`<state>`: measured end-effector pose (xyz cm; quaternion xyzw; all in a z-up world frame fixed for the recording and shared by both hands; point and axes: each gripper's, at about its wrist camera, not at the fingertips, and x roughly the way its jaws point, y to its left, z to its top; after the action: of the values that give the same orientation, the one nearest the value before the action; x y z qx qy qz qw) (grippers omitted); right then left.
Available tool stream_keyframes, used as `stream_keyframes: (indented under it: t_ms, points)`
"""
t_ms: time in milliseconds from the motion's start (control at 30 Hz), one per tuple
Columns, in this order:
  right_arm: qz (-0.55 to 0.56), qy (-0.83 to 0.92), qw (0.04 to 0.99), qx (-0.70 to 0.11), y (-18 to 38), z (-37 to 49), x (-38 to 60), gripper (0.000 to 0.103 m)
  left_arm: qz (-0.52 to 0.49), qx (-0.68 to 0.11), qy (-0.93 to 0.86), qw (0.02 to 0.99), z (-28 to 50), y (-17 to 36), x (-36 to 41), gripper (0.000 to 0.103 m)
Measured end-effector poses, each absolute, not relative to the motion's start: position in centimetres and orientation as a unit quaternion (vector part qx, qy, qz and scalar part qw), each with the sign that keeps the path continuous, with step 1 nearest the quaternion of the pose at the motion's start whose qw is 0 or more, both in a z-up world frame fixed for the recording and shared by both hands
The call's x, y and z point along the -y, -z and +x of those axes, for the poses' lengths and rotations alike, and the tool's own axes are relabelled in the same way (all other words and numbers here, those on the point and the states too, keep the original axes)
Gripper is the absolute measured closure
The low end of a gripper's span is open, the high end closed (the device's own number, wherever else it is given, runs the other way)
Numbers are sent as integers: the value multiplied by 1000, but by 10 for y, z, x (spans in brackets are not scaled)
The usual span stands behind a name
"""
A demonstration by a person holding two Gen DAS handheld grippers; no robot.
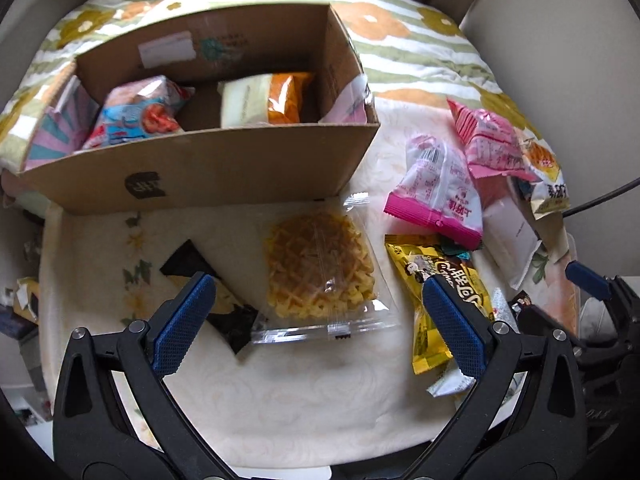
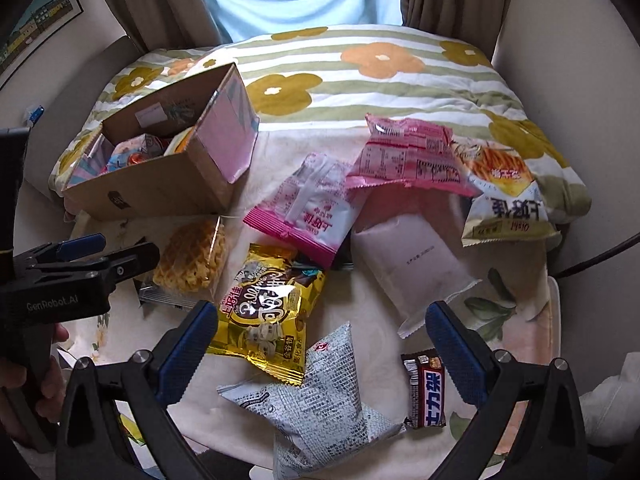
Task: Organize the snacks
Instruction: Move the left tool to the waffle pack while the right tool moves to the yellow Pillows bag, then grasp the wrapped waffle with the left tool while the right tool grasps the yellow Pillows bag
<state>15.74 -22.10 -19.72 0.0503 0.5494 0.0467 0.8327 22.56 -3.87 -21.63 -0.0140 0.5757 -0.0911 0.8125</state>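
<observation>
Nearest to us, the left gripper has its blue fingers spread wide with nothing between the pads, hovering over a clear-wrapped waffle that lies flat on the cream cloth. Just left of the waffle we see a black-and-yellow packet, partly behind the left pad, and to the right a yellow snack bag behind the other pad. Beyond the waffle stands the open cardboard box, which already holds a blue-and-red packet and an orange-and-white one.

Our right gripper is likewise splayed and empty, above a grey printed pouch and beside a small chocolate bar near its right finger. Farther out lie a white pillow pack, a pink-and-white bag, a pink packet and a chips bag at far right, well apart from the box.
</observation>
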Motion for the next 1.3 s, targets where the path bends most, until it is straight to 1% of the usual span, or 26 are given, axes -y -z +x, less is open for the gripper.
stream_keyframes:
  t_ms: [200, 633, 767, 800, 833, 967, 1300]
  points:
    - [57, -39, 809, -584, 228, 165, 206, 0, -10, -603, 96, 792, 246, 244, 49, 0]
    - [42, -28, 793, -608, 246, 172, 184, 0, 38, -630, 96, 770, 264, 286, 70, 0]
    - [51, -25, 791, -610, 248, 174, 181, 0, 23, -640, 97, 762, 268, 297, 66, 1]
    - [52, -25, 790, -610, 248, 175, 180, 0, 20, -641, 99, 761, 269, 298, 65, 2]
    - [51, -23, 790, -610, 248, 175, 178, 0, 15, -643, 104, 759, 269, 300, 62, 10]
    - [49, -18, 790, -611, 248, 177, 175, 0, 11, -636, 113, 764, 268, 300, 60, 19]
    - [34, -4, 788, -615, 256, 187, 169, 0, 0, -631, 126, 765, 260, 300, 47, 22]
